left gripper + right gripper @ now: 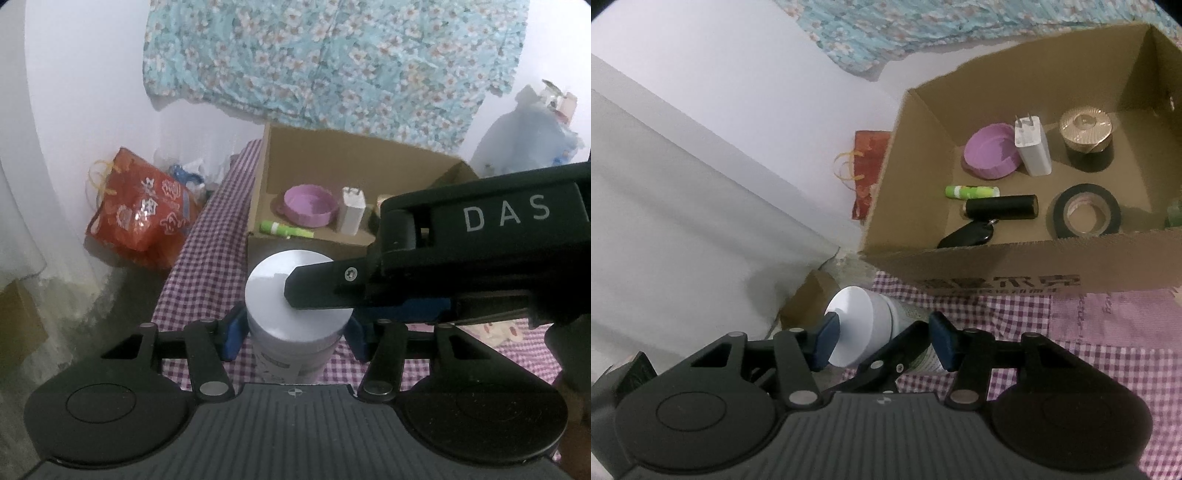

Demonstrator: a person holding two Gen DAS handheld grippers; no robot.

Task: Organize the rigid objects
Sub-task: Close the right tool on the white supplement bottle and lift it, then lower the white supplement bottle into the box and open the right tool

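Observation:
A white jar with a flat white lid [291, 295] stands between the blue pads of my left gripper [295, 336], which is shut on its body. My right gripper [882, 338] reaches in from the right; in its own view its blue pads sit at either side of the jar's lid [855, 323]. In the left wrist view one black finger [321, 288] of the right gripper lies across the lid. Beyond stands an open cardboard box [1008, 258], also in the left wrist view [295, 243].
The box holds a purple lid [991, 151], white charger [1032, 146], green tube [971, 192], black cylinder [1001, 207], key fob [967, 234], black tape roll [1086, 216] and gold-topped jar [1087, 138]. A red bag [142, 208] sits left of the checkered cloth [207, 258].

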